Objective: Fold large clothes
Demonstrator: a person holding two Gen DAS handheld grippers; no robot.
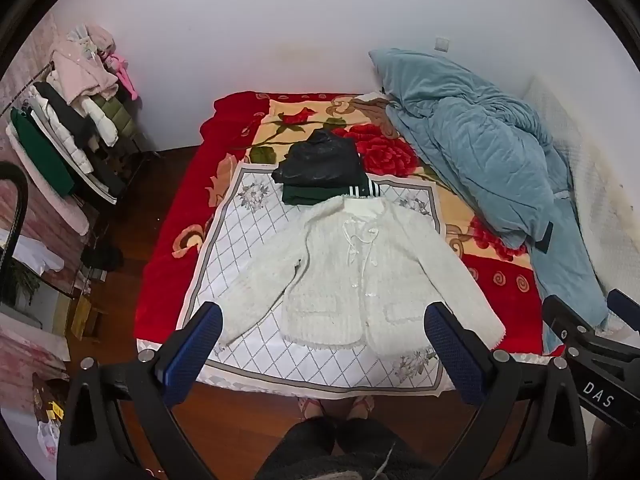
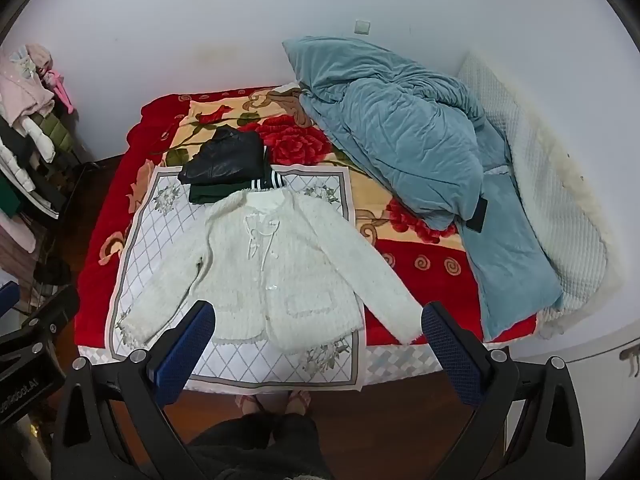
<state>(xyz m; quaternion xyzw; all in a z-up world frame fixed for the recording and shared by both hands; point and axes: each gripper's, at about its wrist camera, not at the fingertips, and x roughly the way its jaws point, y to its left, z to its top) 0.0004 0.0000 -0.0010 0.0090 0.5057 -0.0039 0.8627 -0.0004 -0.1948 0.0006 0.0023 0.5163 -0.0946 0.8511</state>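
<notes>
A white fuzzy cardigan [image 1: 352, 272] [image 2: 264, 268] lies flat and face up on a white diamond-pattern cloth [image 1: 248, 236] [image 2: 160, 232], sleeves spread to both sides. Behind its collar sits a stack of folded clothes: a black leather piece [image 1: 320, 158] [image 2: 226, 158] on a dark green one [image 1: 312, 196] [image 2: 208, 194]. My left gripper [image 1: 324, 320] hovers open above the cardigan's hem, holding nothing. My right gripper [image 2: 318, 316] is open too, high over the hem and right sleeve, and is seen at the right edge of the left wrist view.
The bed carries a red rose blanket [image 1: 176, 184] [image 2: 420, 256]. A crumpled blue quilt [image 1: 480, 152] [image 2: 400, 132] fills its right side. A loaded clothes rack [image 1: 80, 120] stands at the left. The person's feet [image 1: 336, 404] [image 2: 276, 400] stand on the wooden floor at the bed's foot.
</notes>
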